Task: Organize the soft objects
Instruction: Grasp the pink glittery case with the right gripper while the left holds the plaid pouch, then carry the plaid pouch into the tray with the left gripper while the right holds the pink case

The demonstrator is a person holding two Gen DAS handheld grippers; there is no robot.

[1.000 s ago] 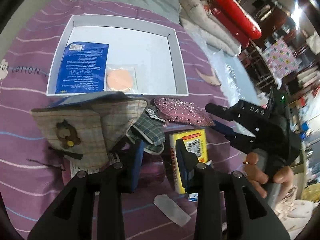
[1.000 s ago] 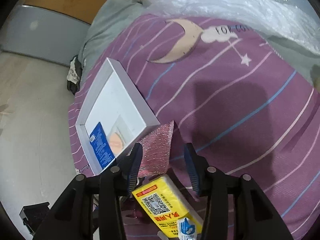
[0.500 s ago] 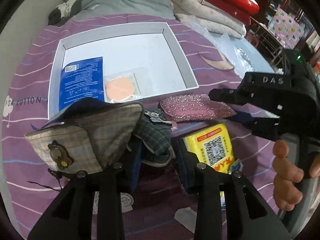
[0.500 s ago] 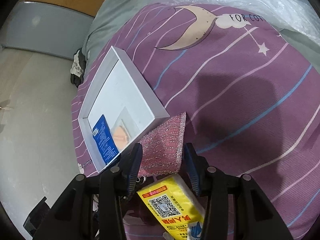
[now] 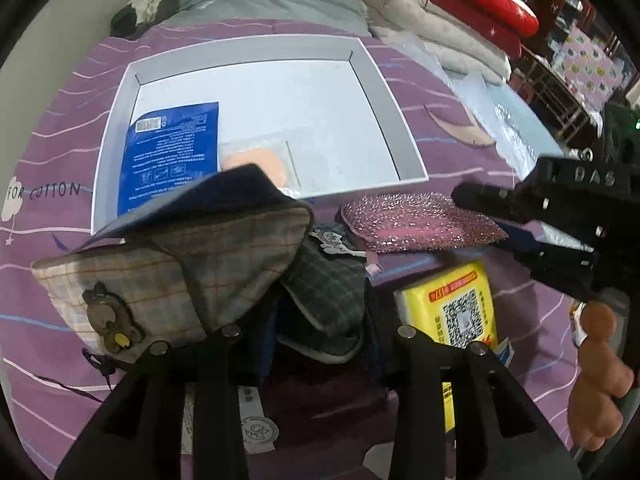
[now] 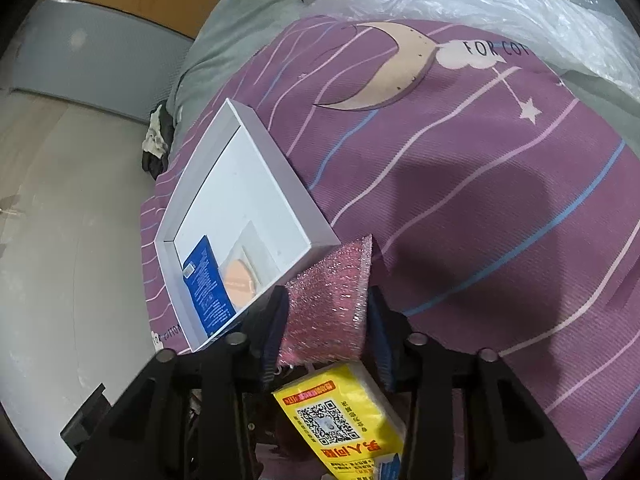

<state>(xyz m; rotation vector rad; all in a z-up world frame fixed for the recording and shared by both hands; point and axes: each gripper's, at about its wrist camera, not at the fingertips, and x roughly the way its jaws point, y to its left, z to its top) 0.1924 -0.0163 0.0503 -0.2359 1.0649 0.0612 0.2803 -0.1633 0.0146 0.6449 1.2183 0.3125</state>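
Observation:
A white shallow box (image 5: 256,92) lies on the purple bedspread and holds a blue packet (image 5: 172,156) and an orange pad in clear wrap (image 5: 256,164); it also shows in the right wrist view (image 6: 240,216). A pink glittery scouring cloth (image 5: 416,224) lies just in front of the box. My right gripper (image 6: 328,332) is open with its fingers on either side of the cloth (image 6: 332,304). My left gripper (image 5: 320,344) is open over a dark green plaid cloth (image 5: 328,296), beside a beige plaid pouch with a bear badge (image 5: 168,280).
A yellow tissue pack (image 5: 464,312) lies right of the plaid cloth, below the pink cloth (image 6: 344,420). Grey and red bedding (image 5: 460,16) and clear plastic sheeting (image 6: 500,8) are piled beyond the bedspread. Paper tags (image 5: 248,420) lie under the left gripper.
My right gripper has moved forward until its fingers straddle the pink cloth. The left gripper has moved closer to the plaid cloth and the box.

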